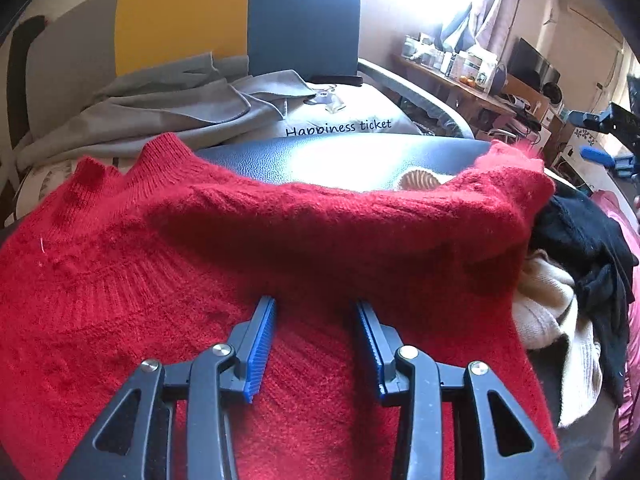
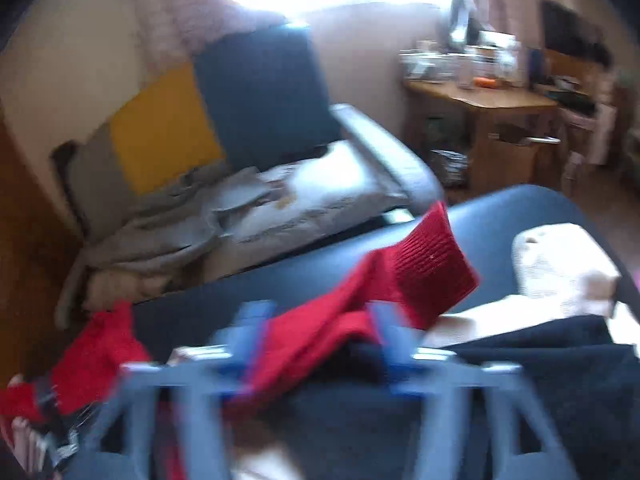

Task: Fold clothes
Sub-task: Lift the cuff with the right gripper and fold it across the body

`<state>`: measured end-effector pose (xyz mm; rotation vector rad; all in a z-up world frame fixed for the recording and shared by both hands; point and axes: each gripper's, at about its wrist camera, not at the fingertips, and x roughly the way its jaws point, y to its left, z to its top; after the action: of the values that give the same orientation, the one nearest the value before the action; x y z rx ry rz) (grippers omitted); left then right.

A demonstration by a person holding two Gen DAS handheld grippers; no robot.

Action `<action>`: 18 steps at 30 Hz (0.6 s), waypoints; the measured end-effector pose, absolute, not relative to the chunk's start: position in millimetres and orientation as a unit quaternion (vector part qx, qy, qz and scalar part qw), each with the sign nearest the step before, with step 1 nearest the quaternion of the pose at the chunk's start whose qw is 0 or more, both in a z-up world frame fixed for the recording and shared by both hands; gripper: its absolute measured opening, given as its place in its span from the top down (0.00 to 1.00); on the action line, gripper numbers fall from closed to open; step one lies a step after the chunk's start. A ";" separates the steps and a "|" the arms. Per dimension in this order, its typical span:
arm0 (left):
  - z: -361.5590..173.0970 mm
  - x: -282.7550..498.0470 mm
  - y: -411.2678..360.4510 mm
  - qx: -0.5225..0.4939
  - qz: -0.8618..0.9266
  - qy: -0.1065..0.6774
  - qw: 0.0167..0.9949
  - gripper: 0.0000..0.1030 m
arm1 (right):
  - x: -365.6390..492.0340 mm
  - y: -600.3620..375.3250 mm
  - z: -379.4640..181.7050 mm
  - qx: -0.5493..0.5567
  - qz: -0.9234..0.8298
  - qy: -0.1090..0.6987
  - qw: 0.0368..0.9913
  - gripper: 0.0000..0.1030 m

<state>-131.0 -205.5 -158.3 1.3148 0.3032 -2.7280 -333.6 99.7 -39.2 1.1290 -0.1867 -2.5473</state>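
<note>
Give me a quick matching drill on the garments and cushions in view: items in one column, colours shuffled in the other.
Items:
1. sweater under the left gripper
2. crumpled garment at the sweater's right
3. square cushion against the wall
4. knit beneath the crumpled garment

Colours:
A. yellow
B. cream
C. red
D. black

Pairs: 1-C, 2-D, 3-A, 4-B

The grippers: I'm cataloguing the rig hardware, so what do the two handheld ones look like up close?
The left gripper has black angular linkage arms with triangular cutouts, silver pivot bolts, and blue ribbed pads lining both fingers. The right gripper is motion-blurred but shows the same dark frame and blue fingers.
</note>
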 end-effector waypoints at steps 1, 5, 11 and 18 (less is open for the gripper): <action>-158.4 -130.6 -205.7 0.430 -0.896 0.100 0.048 0.60 | -344.2 109.5 -43.1 0.402 -0.900 -0.071 0.155 0.08; -158.8 -129.5 -207.6 0.425 -0.898 0.109 0.039 0.57 | -390.8 131.4 -58.4 0.435 -0.896 -0.040 0.086 0.07; -159.4 -128.7 -213.0 0.417 -0.899 0.129 0.031 0.57 | -457.6 116.4 -91.8 0.514 -0.853 0.058 0.066 0.02; -159.8 -127.1 -217.5 0.411 -0.900 0.146 0.024 0.57 | -475.5 96.6 -143.7 0.566 -0.818 0.078 0.066 0.02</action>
<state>-127.1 -217.5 -159.8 1.2716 0.4530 -2.7843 -475.5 96.6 -143.7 1.7066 0.2365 -2.4674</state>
